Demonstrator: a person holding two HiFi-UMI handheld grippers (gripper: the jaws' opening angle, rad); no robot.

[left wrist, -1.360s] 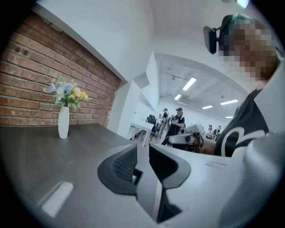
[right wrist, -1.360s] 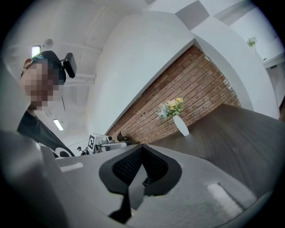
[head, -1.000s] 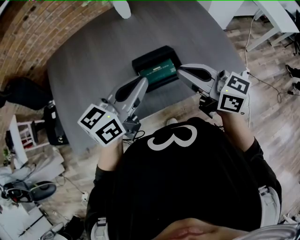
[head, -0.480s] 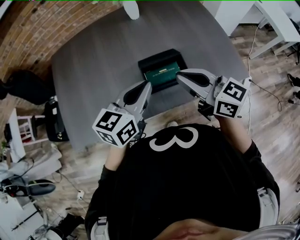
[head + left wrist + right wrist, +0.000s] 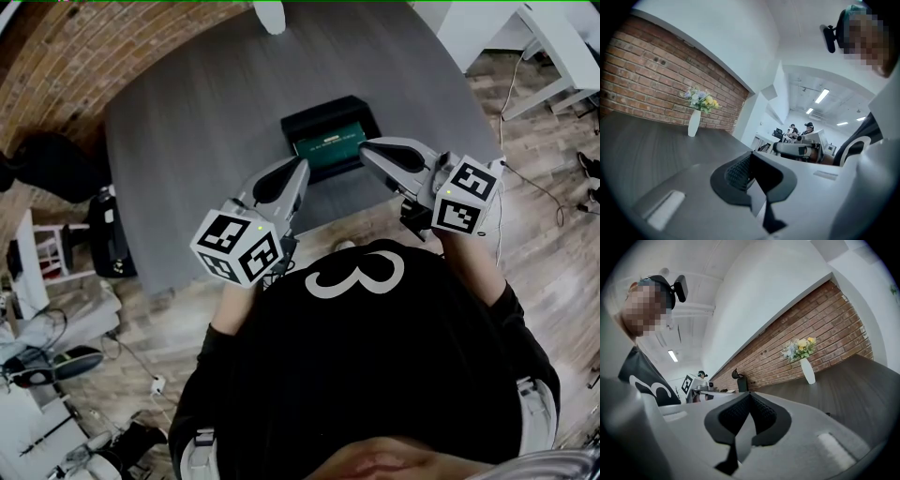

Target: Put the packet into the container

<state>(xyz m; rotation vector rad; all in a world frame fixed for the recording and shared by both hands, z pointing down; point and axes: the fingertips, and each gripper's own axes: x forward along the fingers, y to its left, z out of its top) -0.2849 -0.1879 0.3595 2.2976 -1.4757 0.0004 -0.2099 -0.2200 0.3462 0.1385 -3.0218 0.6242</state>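
A green packet (image 5: 330, 148) lies inside the black container (image 5: 309, 116) on the grey table (image 5: 187, 141). My left gripper (image 5: 301, 168) is held above the table's near edge, just left of the container, jaws shut with nothing between them. My right gripper (image 5: 365, 147) hovers at the container's near right corner, also shut and empty. In the left gripper view the dark pads (image 5: 740, 172) meet above the table. The right gripper view shows its pads (image 5: 764, 414) pressed together too. Neither gripper touches the packet.
A white vase with flowers (image 5: 270, 14) stands at the table's far edge, and shows as the vase (image 5: 694, 123) and vase (image 5: 806, 369) in the gripper views. A brick wall (image 5: 56, 56) runs on the left. White desks (image 5: 544, 37) and cables lie to the right.
In the head view the left gripper has shifted a little to the right, closer to the container. The right gripper has barely moved. Both stay shut.
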